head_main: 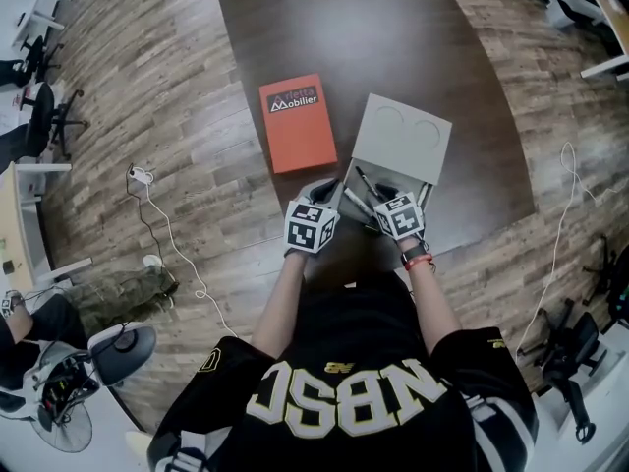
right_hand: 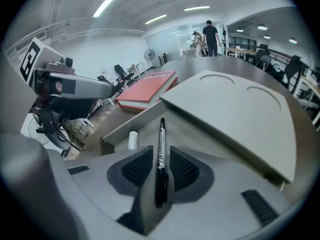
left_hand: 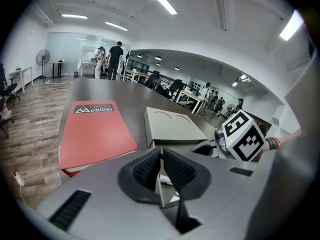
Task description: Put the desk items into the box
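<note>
A grey box point(head_main: 388, 197) stands open on the dark table point(head_main: 344, 28), its lid point(head_main: 403, 138) folded back. My left gripper point(head_main: 326, 195) is at the box's left wall. In the left gripper view its jaws point(left_hand: 161, 156) pinch that thin wall point(left_hand: 159, 186). My right gripper point(head_main: 381, 203) hangs over the box's inside. In the right gripper view a black marker point(right_hand: 161, 134) lies between the pads of the right gripper point(right_hand: 161, 153), with a small gap on each side. A white marker point(right_hand: 132, 140) lies in the box. A red book point(head_main: 297, 123) rests left of the box.
The table's near edge is right by the person's body. Wood floor surrounds the table, with a white cable point(head_main: 162, 226) at the left. Office chairs point(head_main: 39, 106) and desks stand further off. People stand far across the room point(left_hand: 116, 59).
</note>
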Action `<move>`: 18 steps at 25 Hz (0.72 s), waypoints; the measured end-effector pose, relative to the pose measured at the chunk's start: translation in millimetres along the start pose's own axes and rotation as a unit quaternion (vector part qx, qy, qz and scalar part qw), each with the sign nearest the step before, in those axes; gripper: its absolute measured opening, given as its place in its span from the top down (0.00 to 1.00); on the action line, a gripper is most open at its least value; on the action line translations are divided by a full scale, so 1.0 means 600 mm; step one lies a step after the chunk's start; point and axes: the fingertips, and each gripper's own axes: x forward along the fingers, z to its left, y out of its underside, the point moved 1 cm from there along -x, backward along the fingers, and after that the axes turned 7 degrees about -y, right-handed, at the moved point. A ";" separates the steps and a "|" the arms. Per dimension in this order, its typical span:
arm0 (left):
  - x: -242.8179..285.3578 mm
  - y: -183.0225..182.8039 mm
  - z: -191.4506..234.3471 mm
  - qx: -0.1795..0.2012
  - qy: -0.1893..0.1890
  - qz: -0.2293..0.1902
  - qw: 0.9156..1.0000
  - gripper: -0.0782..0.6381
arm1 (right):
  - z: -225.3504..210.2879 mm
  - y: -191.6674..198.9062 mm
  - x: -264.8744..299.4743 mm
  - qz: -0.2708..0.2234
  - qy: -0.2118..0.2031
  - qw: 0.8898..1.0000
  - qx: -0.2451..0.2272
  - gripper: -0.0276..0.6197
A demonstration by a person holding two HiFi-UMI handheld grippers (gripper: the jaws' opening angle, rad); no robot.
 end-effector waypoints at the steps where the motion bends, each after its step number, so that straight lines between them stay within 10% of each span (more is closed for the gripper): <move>1: 0.000 -0.001 -0.001 0.002 0.002 -0.001 1.000 0.85 | -0.001 -0.003 -0.003 -0.004 0.003 1.000 0.001 0.79; 18: -0.014 -0.122 -0.054 0.052 0.068 -0.071 0.994 0.85 | -0.024 -0.091 -0.197 -0.155 0.115 0.980 0.052 0.85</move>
